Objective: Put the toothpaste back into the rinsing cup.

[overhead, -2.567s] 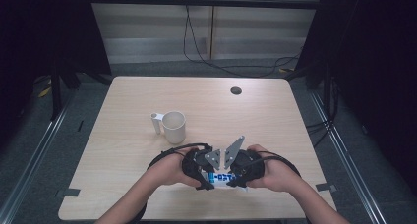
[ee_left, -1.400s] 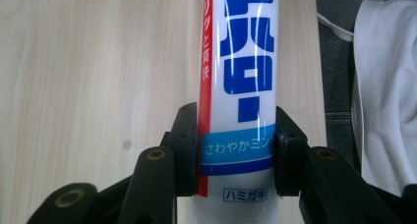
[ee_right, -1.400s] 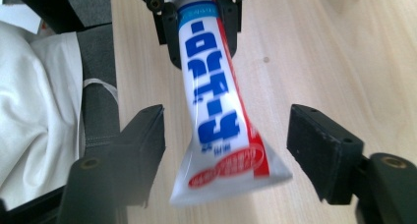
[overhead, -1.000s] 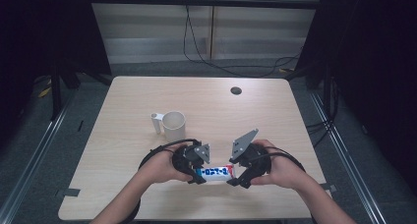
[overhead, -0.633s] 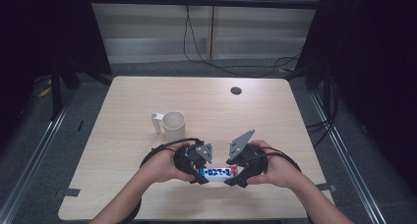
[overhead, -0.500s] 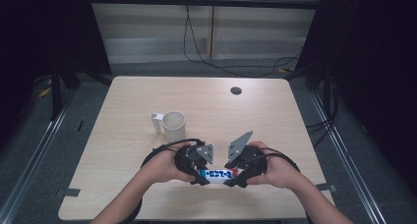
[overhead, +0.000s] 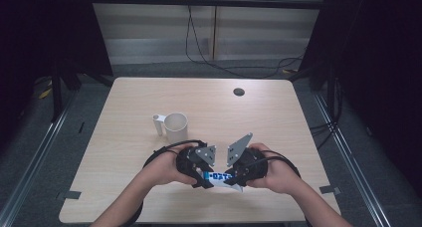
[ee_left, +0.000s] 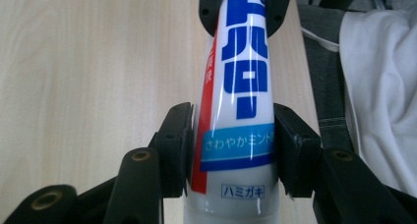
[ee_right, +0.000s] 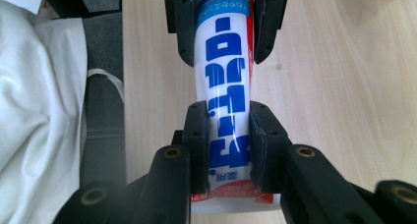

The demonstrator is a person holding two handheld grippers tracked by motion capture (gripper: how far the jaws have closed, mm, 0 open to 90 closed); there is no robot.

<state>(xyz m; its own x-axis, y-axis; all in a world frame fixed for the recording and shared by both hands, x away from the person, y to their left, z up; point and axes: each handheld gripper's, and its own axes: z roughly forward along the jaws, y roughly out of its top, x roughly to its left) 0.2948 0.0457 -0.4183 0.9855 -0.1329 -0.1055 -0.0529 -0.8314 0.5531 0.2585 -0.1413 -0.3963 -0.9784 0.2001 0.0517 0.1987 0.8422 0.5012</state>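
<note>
A white toothpaste tube (overhead: 219, 176) with blue lettering is held level, just above the table's near edge, between my two grippers. My left gripper (overhead: 203, 177) has its pads against the tube's thick cap end (ee_left: 241, 86); its jaws have just been opening a little, with the tube still between them. My right gripper (overhead: 234, 178) has just closed on the flat crimped end (ee_right: 226, 62) and pinches it. In each gripper view, the other gripper's jaws grip the tube's far part.
A cream mug (overhead: 175, 127) stands upright on the wooden table (overhead: 124, 112), just beyond the left hand. A small dark round thing (overhead: 239, 92) lies near the far edge. The person's white garment (ee_right: 39, 111) hangs beside the table's near edge.
The right hand has drawn a little closer to the left one along the tube. The tube and the left hand stay where they were.
</note>
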